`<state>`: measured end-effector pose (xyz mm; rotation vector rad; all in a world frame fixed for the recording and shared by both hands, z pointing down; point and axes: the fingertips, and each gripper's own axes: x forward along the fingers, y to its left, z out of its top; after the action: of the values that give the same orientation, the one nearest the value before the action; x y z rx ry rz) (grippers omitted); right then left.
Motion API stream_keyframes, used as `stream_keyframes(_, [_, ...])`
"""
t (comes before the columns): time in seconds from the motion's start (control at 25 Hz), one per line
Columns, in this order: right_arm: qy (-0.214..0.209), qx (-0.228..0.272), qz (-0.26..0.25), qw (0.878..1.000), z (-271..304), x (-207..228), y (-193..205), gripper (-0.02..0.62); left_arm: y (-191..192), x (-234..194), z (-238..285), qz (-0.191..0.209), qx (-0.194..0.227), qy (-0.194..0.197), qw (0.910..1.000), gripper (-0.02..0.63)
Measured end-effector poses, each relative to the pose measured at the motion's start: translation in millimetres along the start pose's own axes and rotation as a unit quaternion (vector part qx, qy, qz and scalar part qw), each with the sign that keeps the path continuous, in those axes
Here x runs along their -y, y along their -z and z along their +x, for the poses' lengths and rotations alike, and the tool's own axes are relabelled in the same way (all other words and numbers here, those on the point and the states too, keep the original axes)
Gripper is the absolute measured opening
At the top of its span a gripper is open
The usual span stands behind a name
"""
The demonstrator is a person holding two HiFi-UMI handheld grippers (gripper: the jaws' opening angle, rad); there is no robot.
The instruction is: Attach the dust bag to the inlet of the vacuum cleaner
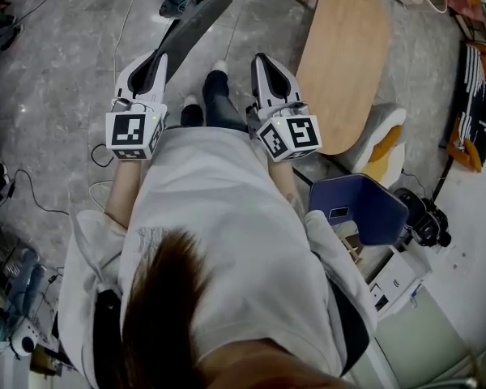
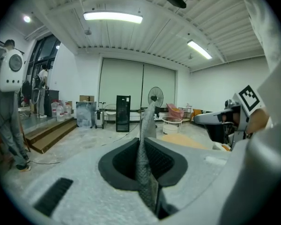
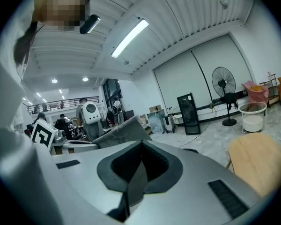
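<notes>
My left gripper [image 1: 159, 58] clamps the dust bag [image 1: 196, 24], right gripper [image 1: 262, 58] shut, empty; no vacuum inlet in sight, attaching yet to come

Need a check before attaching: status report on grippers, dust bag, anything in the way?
Left gripper shut on dust bag. Right gripper shut, empty. Vacuum inlet not made out. Wooden table ahead on the right.

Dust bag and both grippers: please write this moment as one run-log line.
left gripper: shut on dust bag | right gripper: shut, empty | dust bag: held above floor, not attached
</notes>
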<state>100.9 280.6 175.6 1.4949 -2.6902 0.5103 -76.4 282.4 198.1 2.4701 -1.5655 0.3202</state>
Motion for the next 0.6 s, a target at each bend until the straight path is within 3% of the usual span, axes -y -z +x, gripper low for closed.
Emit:
stream_keyframes(0.36, [-0.024,-0.012,0.009,1.0,72.3,67.1,-26.9,0.002,-15.4,-27.7,75.8,-0.002,-0.014,-0.032,0.9994,0.038])
stream_keyframes(0.6, [-0.035,-0.014,0.004,0.999,97.6,105.5,-43.5,0.002,-36.1,-39.5,121.1,0.003,0.0,-0.056,0.9984,0.038])
